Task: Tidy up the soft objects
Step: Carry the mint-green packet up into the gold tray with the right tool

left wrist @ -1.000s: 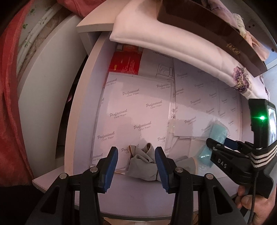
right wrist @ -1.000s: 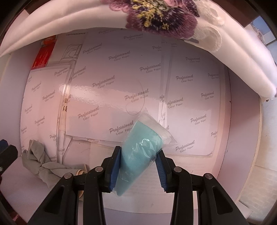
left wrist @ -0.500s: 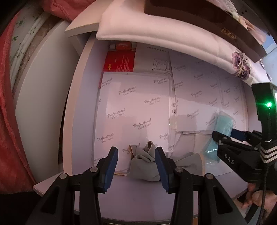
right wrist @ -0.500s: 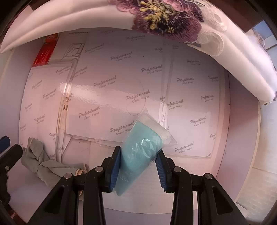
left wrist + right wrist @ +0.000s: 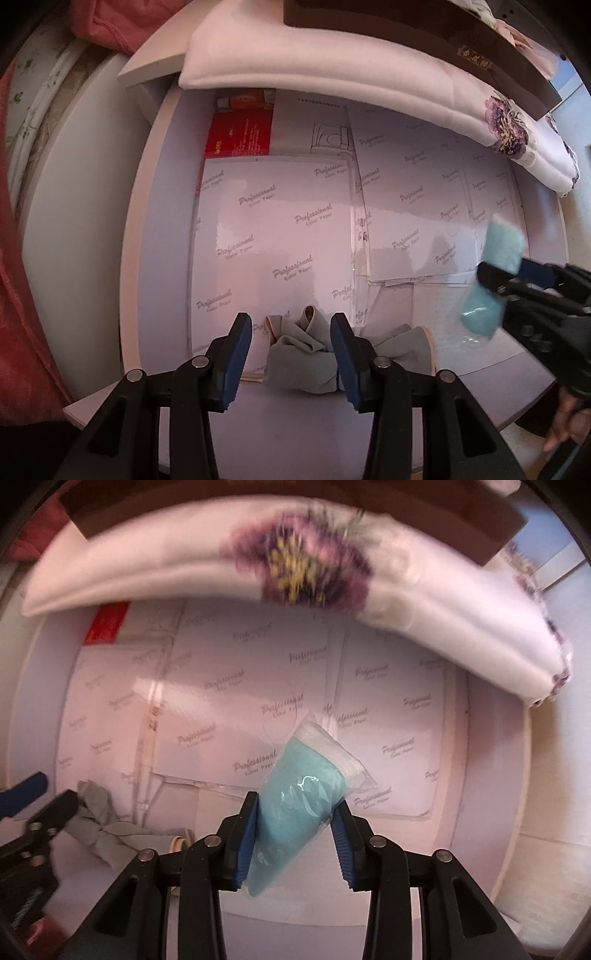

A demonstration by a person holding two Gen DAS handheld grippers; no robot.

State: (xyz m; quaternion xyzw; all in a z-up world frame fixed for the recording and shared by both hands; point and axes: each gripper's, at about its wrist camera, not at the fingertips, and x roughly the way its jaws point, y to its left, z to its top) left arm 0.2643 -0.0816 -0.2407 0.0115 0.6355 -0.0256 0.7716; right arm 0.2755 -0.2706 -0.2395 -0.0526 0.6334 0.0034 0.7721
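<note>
- White shelf (image 5: 159, 258), lined with printed sheets, carries one crumpled grey cloth (image 5: 303, 354) at its front edge.
- One left gripper (image 5: 291, 354) stands open around that cloth, as before.
- One right gripper (image 5: 295, 838) pinches one bagged teal cloth (image 5: 299, 797), now lifted higher, with the view blurred.
- One flowered white pillow (image 5: 369, 74) lies above.

Both wrist views close, facing the papered shelf (image 5: 280, 236), sharing grey cloth (image 5: 99, 823)
</note>
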